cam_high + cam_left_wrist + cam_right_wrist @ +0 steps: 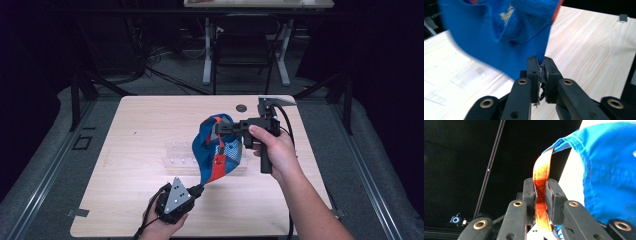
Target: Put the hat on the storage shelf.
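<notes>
A blue fabric bag [207, 145] with mesh panels and a red-orange strap hangs above the wooden table [140, 120], stretched between both grippers. My right gripper [218, 129] holds it from the upper right; in the right gripper view its jaws [540, 187] are shut on the orange strap [541, 167], with blue cloth [609, 175] beside it. My left gripper [200, 189], near the table's front edge, pinches the bag's lowest corner. In the left gripper view the jaws [541, 66] are shut on the blue cloth [486, 37].
A clear plastic rack [180, 152] lies on the table under and behind the bag. A small dark round disc [241, 107] sits near the far edge. A chair [242, 47] and another table's legs stand beyond, on the floor.
</notes>
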The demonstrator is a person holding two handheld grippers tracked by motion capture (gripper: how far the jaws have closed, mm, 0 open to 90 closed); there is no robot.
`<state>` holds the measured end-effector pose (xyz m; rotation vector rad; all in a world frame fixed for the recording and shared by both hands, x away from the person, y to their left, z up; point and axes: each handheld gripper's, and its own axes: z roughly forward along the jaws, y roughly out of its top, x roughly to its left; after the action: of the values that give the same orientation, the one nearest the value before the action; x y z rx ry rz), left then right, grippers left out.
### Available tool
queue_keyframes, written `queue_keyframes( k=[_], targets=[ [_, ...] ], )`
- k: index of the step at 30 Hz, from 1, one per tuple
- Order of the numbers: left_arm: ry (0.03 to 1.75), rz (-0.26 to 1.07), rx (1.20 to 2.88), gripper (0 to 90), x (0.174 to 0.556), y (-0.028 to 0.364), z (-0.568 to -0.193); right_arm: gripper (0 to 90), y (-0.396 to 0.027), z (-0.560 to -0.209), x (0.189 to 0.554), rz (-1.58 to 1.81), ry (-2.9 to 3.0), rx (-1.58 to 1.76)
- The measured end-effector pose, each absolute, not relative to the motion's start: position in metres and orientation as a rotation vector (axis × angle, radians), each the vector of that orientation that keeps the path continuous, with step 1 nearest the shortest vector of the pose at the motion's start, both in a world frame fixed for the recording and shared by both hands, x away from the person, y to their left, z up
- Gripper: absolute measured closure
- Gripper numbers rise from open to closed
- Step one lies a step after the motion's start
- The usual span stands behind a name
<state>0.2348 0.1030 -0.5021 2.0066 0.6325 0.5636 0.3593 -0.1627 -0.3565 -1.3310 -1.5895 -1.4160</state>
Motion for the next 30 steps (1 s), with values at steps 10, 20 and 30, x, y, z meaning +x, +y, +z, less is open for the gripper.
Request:
queue_keyframes(
  k=[10, 20, 30],
  targets=[
    [0.616, 0.572, 1.996, 88.5, 0.24, 0.107, -0.498, 79.0, -0.165, -0.356, 0.36, -1.428, -1.585, -1.33],
    [0.624, 0.583, 1.972, 88.6, 0.255, 0.108, -0.496, 79.0, -0.167, -0.36, 0.365, -1.438, -1.57, -1.346],
    [0.63, 0.585, 1.955, 88.7, 0.273, 0.111, -0.496, 79.1, -0.168, -0.374, 0.374, -1.426, -1.542, -1.383]
  ],
)
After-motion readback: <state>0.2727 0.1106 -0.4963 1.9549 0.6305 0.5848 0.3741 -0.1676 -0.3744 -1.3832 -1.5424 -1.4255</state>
